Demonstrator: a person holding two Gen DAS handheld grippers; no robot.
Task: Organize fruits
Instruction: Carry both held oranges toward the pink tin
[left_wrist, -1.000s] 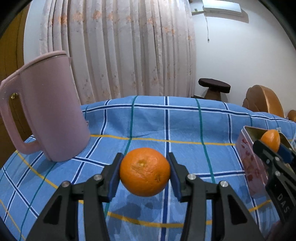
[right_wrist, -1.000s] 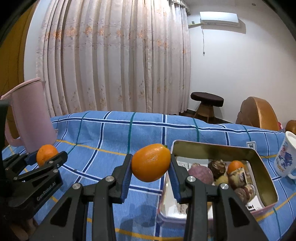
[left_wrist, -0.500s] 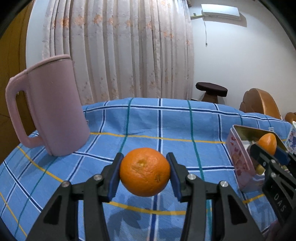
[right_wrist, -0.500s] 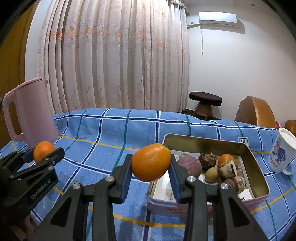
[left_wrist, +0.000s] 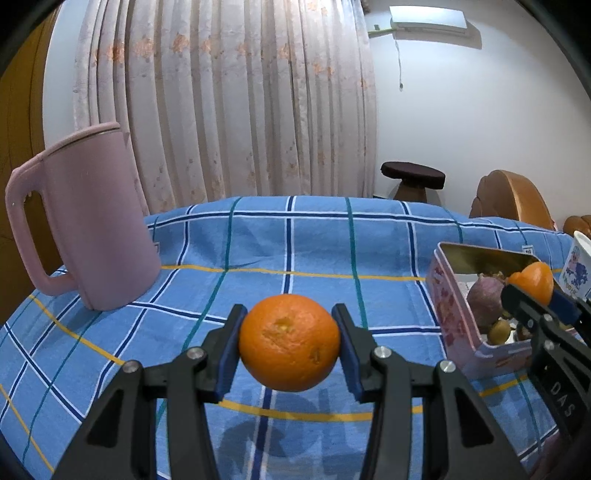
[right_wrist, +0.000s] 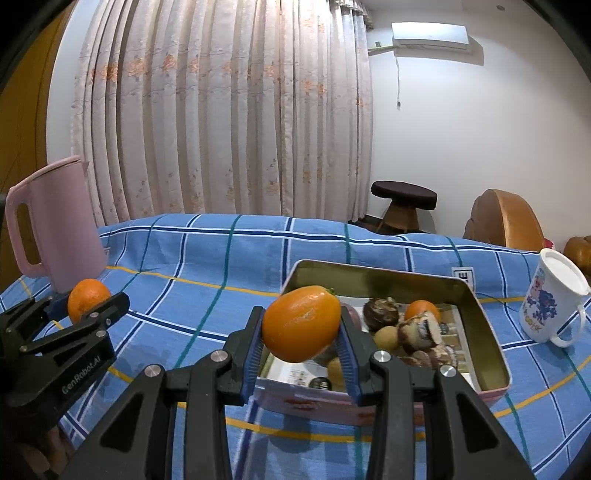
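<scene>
Nearest, right wrist view: right tongs (right_wrist: 301, 334) clamped on an oval orange fruit (right_wrist: 301, 323), long axis tilted, high end toward 2 o'clock, held clear of the counter (right_wrist: 207, 266) with its blue checked cloth. Directly behind and below, from 12 to 3 o'clock: open tin (right_wrist: 476, 306), touching nothing held, already containing a small orange, brown and purple items; the fruit hangs over its near-left corner. Left wrist view: left tongs (left_wrist: 290, 343) gripping a round orange (left_wrist: 290, 341) above bare cloth; the tin lies well apart at 3 o'clock. Judgement: the right hand is nearer the tin and should deliver first. Farther: pink jug (left_wrist: 88, 218) at 10 o'clock; printed mug (right_wrist: 550, 299) at 3 o'clock, just beyond the tin.
</scene>
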